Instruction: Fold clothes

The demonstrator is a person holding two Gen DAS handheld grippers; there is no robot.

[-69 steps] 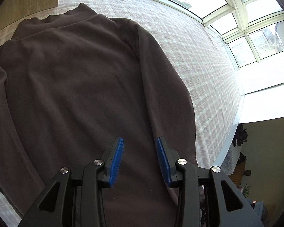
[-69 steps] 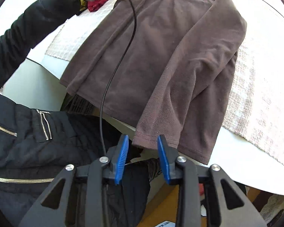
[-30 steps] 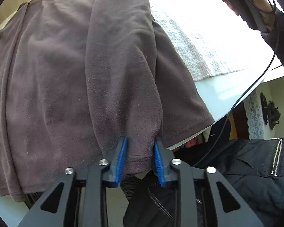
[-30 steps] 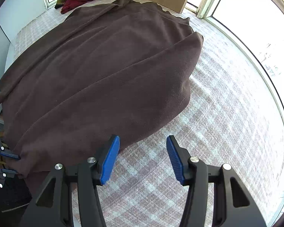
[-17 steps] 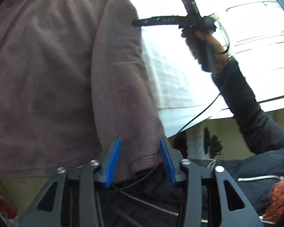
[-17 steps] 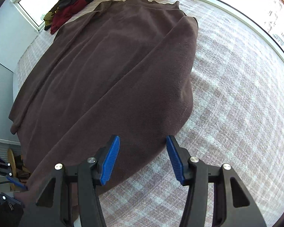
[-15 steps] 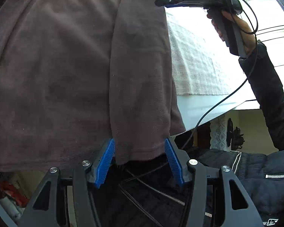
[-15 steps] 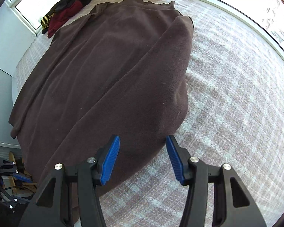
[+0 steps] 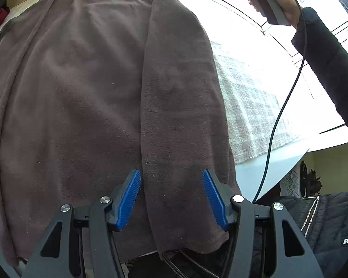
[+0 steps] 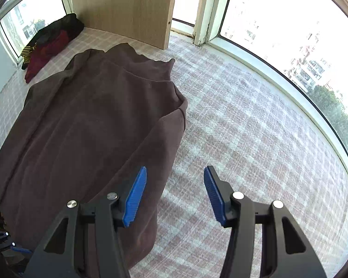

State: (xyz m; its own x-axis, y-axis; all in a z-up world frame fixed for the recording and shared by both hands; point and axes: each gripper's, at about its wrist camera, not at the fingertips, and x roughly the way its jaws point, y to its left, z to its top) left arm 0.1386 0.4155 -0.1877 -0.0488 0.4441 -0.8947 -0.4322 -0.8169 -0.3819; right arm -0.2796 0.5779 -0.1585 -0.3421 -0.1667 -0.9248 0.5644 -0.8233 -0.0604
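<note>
Checked cloth (image 10: 255, 120) covers the table; your brown sweater (image 10: 85, 125) lies flat on it, collar toward the wooden panel (image 10: 127, 7), sleeve (image 9: 181, 106) folded lengthwise over the body. Left gripper (image 9: 171, 197) has just opened, pads clear either side of the sleeve. Right gripper (image 10: 175, 194) released, over the sweater's edge, holding nothing.
</note>
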